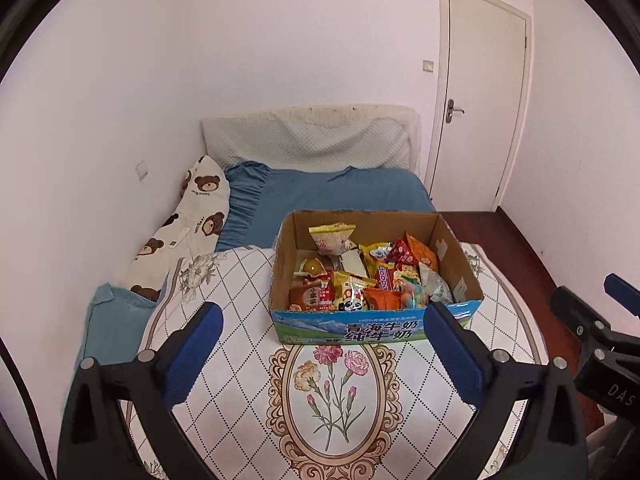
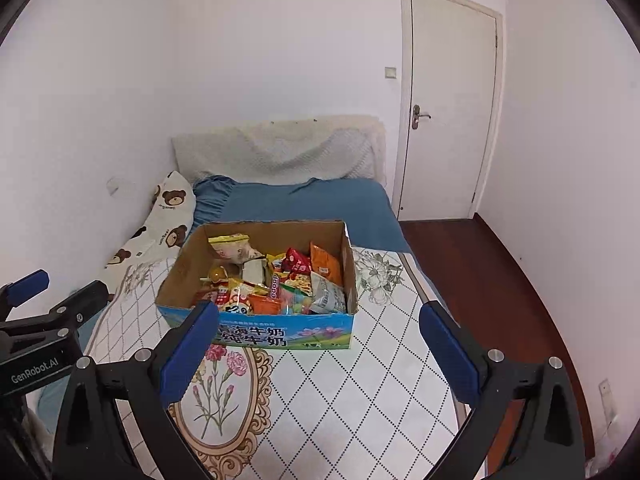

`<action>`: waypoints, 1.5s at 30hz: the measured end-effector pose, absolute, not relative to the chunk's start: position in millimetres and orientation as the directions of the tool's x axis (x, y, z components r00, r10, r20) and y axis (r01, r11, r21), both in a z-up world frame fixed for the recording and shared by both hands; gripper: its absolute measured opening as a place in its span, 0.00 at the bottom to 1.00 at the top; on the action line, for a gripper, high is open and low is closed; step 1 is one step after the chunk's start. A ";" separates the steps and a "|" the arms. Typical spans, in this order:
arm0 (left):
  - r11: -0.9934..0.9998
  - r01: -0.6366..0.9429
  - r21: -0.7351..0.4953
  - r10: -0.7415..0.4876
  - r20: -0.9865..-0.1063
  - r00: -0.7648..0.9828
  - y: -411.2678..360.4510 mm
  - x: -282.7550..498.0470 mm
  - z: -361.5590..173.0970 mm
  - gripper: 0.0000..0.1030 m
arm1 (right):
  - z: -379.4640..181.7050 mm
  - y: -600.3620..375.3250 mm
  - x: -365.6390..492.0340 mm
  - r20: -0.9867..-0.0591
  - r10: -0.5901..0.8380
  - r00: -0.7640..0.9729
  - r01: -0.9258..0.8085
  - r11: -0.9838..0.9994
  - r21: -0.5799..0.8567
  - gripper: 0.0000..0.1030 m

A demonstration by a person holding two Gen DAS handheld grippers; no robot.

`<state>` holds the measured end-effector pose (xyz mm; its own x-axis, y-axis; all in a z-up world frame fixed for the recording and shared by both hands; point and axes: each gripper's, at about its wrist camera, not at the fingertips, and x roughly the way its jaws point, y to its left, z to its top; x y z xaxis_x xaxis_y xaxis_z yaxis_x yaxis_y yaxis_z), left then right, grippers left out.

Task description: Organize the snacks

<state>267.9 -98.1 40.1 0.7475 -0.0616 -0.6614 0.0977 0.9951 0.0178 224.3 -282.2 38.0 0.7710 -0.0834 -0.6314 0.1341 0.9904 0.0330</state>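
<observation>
One cardboard box (image 1: 372, 326) of snack packets (image 1: 360, 276), two tongs, left tongs (image 1: 322, 338) apart, right tongs (image 2: 318, 338) apart

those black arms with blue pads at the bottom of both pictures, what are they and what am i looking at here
They belong to two hand-held grasping tools, one in each of a person's hands. Each picture comes from a camera on one tool, looking along its fingers. The left tool and the right tool are both open and hold nothing. Ahead, a cardboard milk box full of snack packets sits on a flowered quilt on a bed.
</observation>
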 end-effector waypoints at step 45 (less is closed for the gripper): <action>0.995 0.091 0.044 -0.030 -0.732 0.681 -114.4 324.6 -12.3 1.00 | -29.0 -291.3 290.3 -0.706 -0.129 0.697 0.176 0.984 -0.006 0.99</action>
<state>324.6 -114.4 -12.3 0.6809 -0.0303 -0.7318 0.0911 0.9949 0.0436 290.3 -291.3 -29.0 0.6965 -0.1285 -0.7059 0.1756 0.9844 -0.0060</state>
